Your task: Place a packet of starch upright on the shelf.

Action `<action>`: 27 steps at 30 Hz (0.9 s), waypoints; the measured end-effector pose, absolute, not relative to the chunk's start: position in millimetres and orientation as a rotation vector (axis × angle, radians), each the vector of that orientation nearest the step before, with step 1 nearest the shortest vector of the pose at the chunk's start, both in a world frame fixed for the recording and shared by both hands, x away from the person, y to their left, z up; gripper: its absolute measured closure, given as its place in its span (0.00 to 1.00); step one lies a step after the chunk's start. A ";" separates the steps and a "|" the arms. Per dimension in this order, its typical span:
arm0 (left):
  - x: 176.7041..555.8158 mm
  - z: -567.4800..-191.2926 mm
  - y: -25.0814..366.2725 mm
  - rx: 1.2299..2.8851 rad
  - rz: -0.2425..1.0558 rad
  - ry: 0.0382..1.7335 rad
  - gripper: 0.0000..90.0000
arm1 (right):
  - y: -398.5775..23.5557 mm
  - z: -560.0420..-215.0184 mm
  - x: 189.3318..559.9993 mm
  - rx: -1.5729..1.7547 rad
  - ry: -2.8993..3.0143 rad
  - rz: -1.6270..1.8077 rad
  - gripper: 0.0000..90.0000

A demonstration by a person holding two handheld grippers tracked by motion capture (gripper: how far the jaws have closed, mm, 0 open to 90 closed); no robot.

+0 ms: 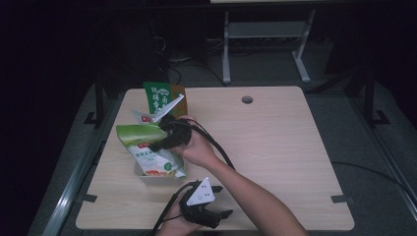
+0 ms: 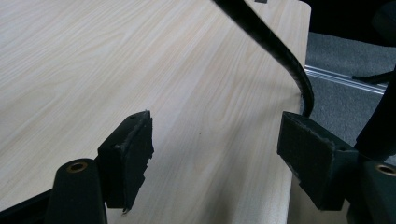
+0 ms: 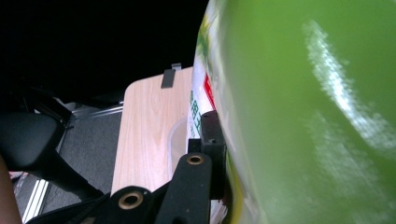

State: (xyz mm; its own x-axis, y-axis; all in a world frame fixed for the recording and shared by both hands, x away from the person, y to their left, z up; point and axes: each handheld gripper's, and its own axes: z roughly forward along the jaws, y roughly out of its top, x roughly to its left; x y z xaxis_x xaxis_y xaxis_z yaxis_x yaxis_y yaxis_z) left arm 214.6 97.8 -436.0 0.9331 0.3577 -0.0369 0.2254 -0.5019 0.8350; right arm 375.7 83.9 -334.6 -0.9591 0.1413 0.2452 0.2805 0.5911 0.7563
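Observation:
My right gripper (image 1: 167,136) is over the left part of the wooden table (image 1: 275,147), shut on a light green snack bag (image 1: 140,133) that it holds tilted above a white bin (image 1: 147,178). In the right gripper view the green bag (image 3: 303,116) is very close, and one black jaw presses on its left side while the other jaw is hidden behind it. A second bag with a green and white label (image 1: 158,164) lies in the bin. Near the table's front edge, my left gripper (image 1: 219,212) stands open with nothing between its pads (image 2: 128,158), over bare wood (image 2: 93,70).
A dark green bag (image 1: 160,94) stands upright at the back left, with a white and red packet (image 1: 144,118) in front of it. A black cable (image 2: 275,46) trails across the table. A round hole (image 1: 247,100) sits near the far edge. The table's right half is bare wood.

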 end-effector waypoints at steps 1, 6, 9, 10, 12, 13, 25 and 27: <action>214.5 -435.6 98.4 2.114 0.174 0.414 0.29 | 85.4 -339.1 376.1 -0.356 -2.653 -1.298 1.00; 214.3 -435.2 98.9 2.114 0.176 0.411 0.29 | 91.1 -342.3 374.4 -0.326 -2.690 -1.221 0.95; 214.2 -435.0 99.1 2.111 0.176 0.412 0.29 | 88.5 -338.1 375.9 -0.322 -2.660 -1.250 0.89; 214.1 -435.0 99.1 2.111 0.176 0.412 0.29 | 86.7 -336.0 376.4 -0.316 -2.677 -1.254 0.89; 214.0 -435.0 99.0 2.112 0.177 0.410 0.29 | 82.3 -332.9 376.1 -0.330 -2.681 -1.256 0.89; 214.1 -435.1 98.9 2.113 0.176 0.410 0.29 | 80.2 -331.5 375.9 -0.328 -2.688 -1.255 0.91; 215.2 -436.0 98.1 2.125 0.186 0.407 0.29 | 66.2 -337.3 373.5 -0.338 -2.682 -1.237 1.00; 215.4 -436.2 98.1 2.126 0.185 0.406 0.29 | 64.4 -338.5 373.9 -0.350 -2.675 -1.238 1.00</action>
